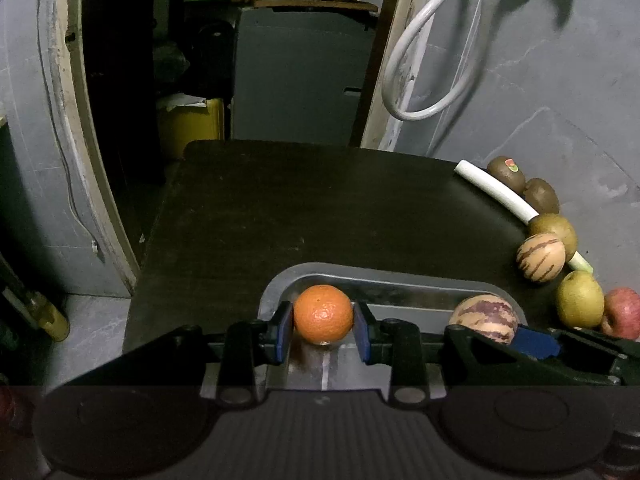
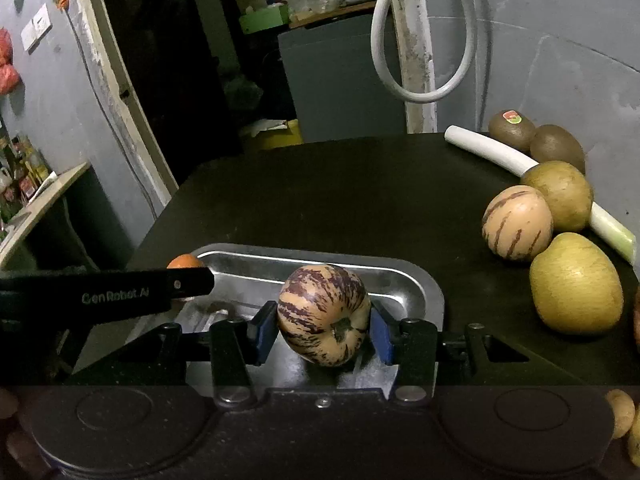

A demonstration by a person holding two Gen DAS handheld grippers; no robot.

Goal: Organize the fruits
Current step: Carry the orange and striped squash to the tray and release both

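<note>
Left wrist view: left gripper (image 1: pixel 323 326) closed on orange (image 1: pixel 323 314), blue pads touching both sides, over near-left end of metal tray (image 1: pixel 384 282) on dark table (image 1: pixel 280 208). Right wrist view: right gripper (image 2: pixel 323 322) clamped on striped melon (image 2: pixel 323 314) above same tray; more fruit (image 2: pixel 516 222) and leek (image 2: pixel 488 148) well off to right.

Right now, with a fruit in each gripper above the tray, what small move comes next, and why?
Probably lower both and open. The left gripper clamps the orange and the right gripper clamps the striped melon, both already over the metal tray.
</note>
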